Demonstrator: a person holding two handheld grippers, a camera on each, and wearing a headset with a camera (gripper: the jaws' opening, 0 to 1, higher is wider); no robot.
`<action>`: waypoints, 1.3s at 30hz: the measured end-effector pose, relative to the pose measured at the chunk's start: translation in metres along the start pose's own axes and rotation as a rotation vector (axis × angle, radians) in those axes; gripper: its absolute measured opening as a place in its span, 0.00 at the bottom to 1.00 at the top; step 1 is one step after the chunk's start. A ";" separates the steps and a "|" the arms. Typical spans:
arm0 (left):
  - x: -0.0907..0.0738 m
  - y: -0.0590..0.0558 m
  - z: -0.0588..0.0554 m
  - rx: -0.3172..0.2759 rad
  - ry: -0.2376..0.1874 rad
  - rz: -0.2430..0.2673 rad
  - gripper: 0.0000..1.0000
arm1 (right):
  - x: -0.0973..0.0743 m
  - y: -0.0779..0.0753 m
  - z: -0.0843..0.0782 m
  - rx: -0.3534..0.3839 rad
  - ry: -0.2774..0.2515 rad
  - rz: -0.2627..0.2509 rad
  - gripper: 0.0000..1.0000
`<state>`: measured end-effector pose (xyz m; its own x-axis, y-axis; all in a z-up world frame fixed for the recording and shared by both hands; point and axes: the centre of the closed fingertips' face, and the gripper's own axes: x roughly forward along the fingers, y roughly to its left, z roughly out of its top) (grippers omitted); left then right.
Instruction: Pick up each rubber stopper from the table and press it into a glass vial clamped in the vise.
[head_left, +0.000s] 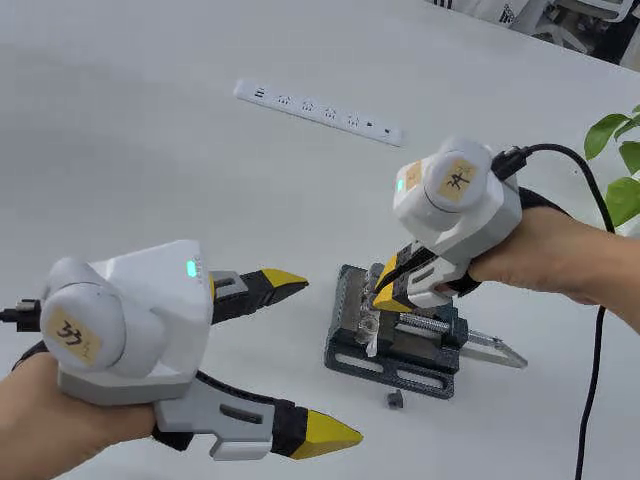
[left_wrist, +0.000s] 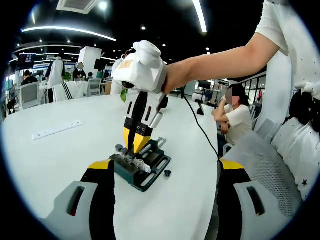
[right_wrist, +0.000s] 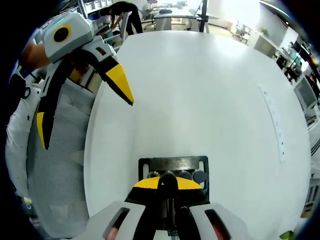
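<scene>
Vise (head_left: 400, 362) grips vials (head_left: 372, 328) upright so right tongs (head_left: 392, 290), clenched, can press down; left tongs (head_left: 328, 358), released, wait clear; one stopper (head_left: 395, 399) lies on table (head_left: 150, 150)

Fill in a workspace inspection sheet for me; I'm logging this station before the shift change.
Surface: white table, no spills seen.
Job's things: vise holding vials; one loose stopper beside it.
Clutter: power strip.
Grippers: left gripper open, off the vise; right gripper shut, tips over the vise.
Cables: black cable from the right gripper.
Surroundings: plant at the table edge; seated person beyond.
</scene>
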<state>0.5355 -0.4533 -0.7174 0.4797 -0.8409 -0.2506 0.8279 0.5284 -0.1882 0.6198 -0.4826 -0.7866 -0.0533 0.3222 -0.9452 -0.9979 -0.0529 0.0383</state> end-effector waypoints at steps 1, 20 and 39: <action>0.000 0.000 0.000 0.000 0.001 0.000 0.83 | -0.001 0.000 0.000 0.002 -0.005 -0.004 0.06; 0.003 -0.008 0.003 0.033 0.037 -0.018 0.80 | -0.033 0.008 -0.014 0.097 -0.153 -0.101 0.18; 0.010 -0.015 -0.002 0.071 0.098 -0.040 0.73 | -0.060 0.019 -0.045 0.229 -0.306 -0.205 0.28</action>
<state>0.5270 -0.4698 -0.7194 0.4176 -0.8439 -0.3367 0.8663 0.4816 -0.1328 0.6058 -0.5457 -0.7441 0.1728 0.5714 -0.8023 -0.9697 0.2413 -0.0370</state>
